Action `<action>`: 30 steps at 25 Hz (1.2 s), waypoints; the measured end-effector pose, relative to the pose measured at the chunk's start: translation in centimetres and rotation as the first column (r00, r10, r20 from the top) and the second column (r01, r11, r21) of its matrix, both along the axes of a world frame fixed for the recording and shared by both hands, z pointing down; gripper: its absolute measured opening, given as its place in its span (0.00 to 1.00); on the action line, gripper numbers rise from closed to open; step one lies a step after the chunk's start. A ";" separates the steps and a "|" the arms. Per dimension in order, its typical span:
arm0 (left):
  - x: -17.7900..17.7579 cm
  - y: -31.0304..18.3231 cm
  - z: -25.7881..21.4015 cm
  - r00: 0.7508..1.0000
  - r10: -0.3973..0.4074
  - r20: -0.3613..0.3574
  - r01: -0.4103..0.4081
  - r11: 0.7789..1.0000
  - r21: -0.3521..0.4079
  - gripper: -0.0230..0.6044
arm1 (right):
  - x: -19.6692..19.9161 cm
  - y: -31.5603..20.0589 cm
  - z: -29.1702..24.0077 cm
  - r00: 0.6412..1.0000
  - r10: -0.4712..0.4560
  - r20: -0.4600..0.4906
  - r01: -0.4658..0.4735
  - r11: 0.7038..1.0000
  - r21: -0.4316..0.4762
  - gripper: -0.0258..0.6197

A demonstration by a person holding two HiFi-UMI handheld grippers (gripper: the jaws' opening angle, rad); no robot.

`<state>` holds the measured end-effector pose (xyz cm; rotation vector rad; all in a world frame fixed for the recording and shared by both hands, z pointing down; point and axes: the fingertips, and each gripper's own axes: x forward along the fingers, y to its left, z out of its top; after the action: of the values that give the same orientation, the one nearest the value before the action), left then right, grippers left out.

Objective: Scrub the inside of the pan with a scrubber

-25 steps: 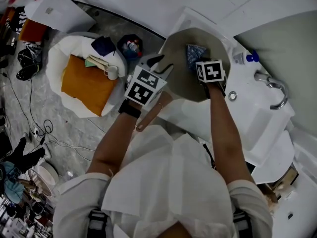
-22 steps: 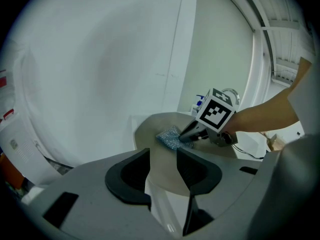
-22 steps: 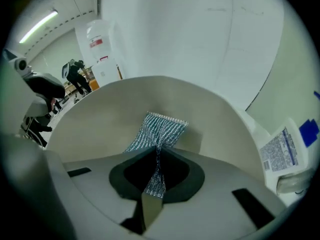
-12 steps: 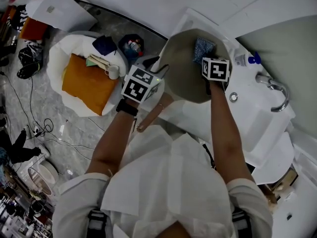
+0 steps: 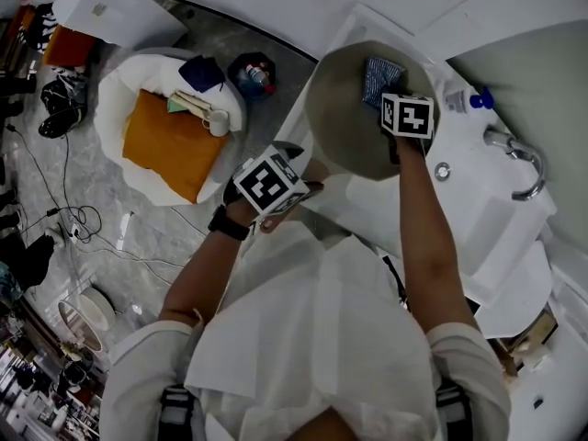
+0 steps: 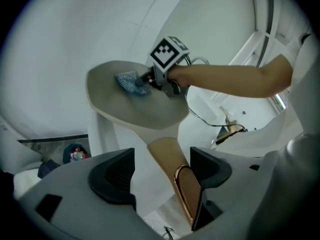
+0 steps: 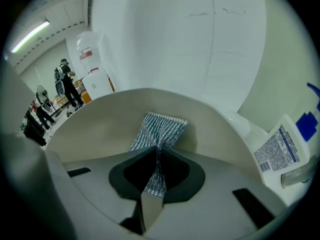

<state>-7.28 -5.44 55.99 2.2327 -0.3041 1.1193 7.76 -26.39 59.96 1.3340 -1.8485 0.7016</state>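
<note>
**Left releasing the handle, right clamped on the scrubber**

Left gripper view only: left gripper [image 6: 162, 171] jaws are opening, with the pan handle [image 6: 170, 161] loose between them, close to the right-hand jaw.

Right gripper view only: right gripper [image 7: 157, 166] is pinched tight on the scrubber [image 7: 160, 134], which fans out ahead of the jaws against the pan [image 7: 100, 129] far inner wall. Soap bottle [image 7: 277, 149] off to its right.

Head view hides both jaw pairs under the marker cubes.

Versus a second ago: left gripper has backed off from the rim down the handle, and the scrubber is further up the wall.

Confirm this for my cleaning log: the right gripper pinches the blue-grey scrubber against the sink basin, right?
One slip, the surface: the right gripper pinches the blue-grey scrubber against the inside of the pan, as the right gripper view shows.
</note>
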 end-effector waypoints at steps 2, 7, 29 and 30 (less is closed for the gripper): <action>0.6 1.1 0.9 0.999 0.029 0.045 -0.029 1.000 -0.005 0.60 | -0.1 0.2 0.0 1.000 -0.009 -0.002 0.009 1.000 -0.002 0.09; 1.5 2.1 2.7 0.981 0.096 0.167 -0.103 0.994 0.034 0.60 | 0.1 1.0 0.3 0.999 -0.022 -0.023 0.022 1.000 -0.017 0.09; 1.5 1.5 5.1 0.966 0.107 0.236 -0.098 0.994 -0.049 0.48 | 0.9 0.6 0.5 0.999 0.000 0.036 0.001 1.000 -0.023 0.09; 1.5 1.2 5.0 0.966 0.107 0.235 -0.099 0.994 -0.046 0.47 | 1.1 0.5 0.9 0.999 0.008 0.034 -0.008 1.000 -0.024 0.09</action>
<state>-5.81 -4.23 60.99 2.1073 -0.2672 1.4405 8.83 -25.94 60.82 1.3225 -1.8569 0.7524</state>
